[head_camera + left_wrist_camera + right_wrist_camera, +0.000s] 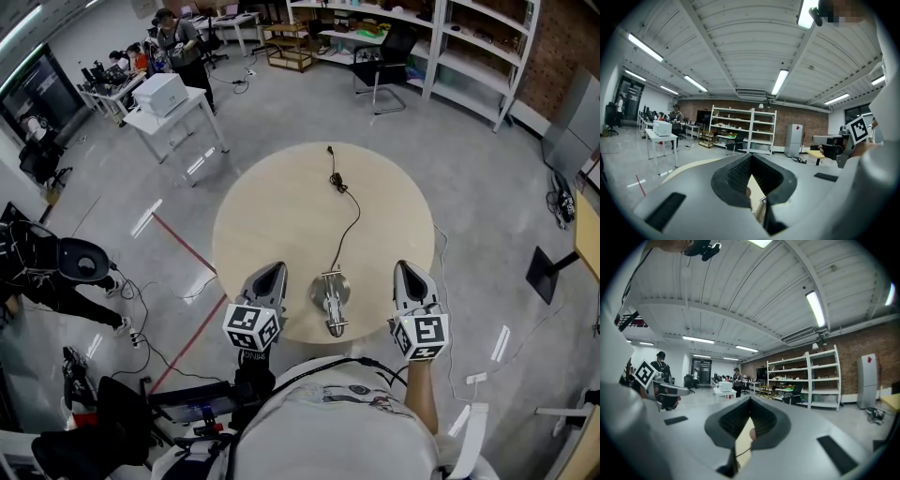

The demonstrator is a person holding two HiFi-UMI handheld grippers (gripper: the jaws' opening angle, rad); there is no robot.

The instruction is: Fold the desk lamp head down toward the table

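A silver desk lamp (pixel 330 300) stands near the front edge of the round beige table (pixel 281 216). Its black cable (pixel 349 225) runs away to a plug at the far side. From above I cannot tell how far its head is folded. My left gripper (pixel 267 281) hangs just left of the lamp and my right gripper (pixel 410 281) just right of it; neither touches it. In the left gripper view the left gripper (pixel 751 158) is shut and holds nothing, with a sliver of lamp (pixel 761 206) below the jaws. The right gripper (pixel 750 401) is likewise shut and holds nothing.
A white table with a printer (pixel 164 98) stands at the back left, with people beyond it. An office chair (pixel 384 61) and white shelves (pixel 478 56) are at the back. A red tape line (pixel 187 248) and loose cables cross the floor on the left.
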